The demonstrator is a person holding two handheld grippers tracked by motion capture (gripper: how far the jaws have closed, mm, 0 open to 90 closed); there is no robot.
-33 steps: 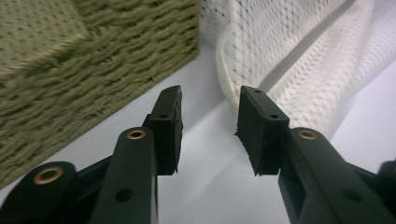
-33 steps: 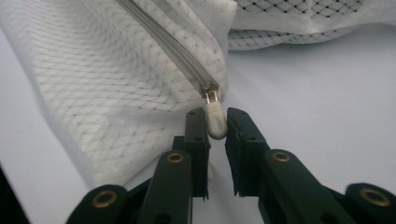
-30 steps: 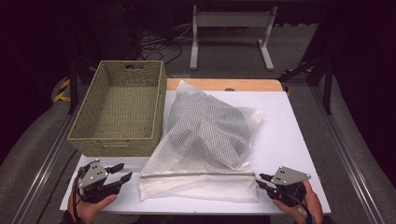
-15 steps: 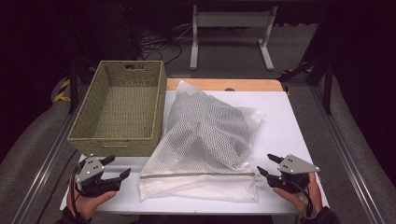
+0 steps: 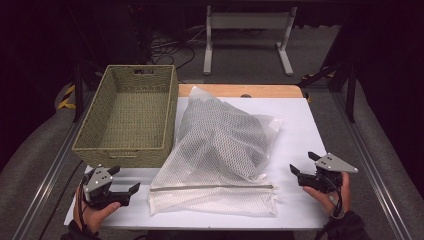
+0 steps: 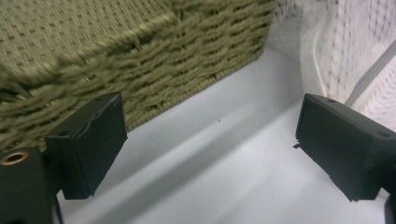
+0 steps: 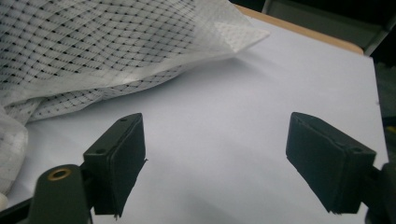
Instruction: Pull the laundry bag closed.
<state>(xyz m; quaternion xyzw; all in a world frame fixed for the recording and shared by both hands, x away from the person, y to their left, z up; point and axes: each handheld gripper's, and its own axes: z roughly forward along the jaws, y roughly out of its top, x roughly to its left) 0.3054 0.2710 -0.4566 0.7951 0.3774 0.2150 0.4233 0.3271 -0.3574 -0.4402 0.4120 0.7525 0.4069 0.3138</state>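
high view first: both hands sit at the near edge of the white table (image 5: 310, 130), one at each end of the mesh laundry bag (image 5: 220, 150). a second ago the left gripper (image 5: 124, 186) and the right gripper (image 5: 302, 165) were pinched at the two ends of the zipper (image 5: 212, 187); since then their jaws have just been opening, and now both stand wide with nothing between them. the right hand has slid off to the right, well clear of the bag's corner, and the left has backed a little to the left. i'd judge the zipping is finished and the bag has been let go, ready for whatever comes next, perhaps the wicker basket (image 5: 131, 117) at far left.

the bag lies in the middle of the table, just right of the basket, dark clothing showing through the mesh. its long axis runs from the near edge toward the far left, narrow tip pointing away, zipper end nearest the person and lying left to right.
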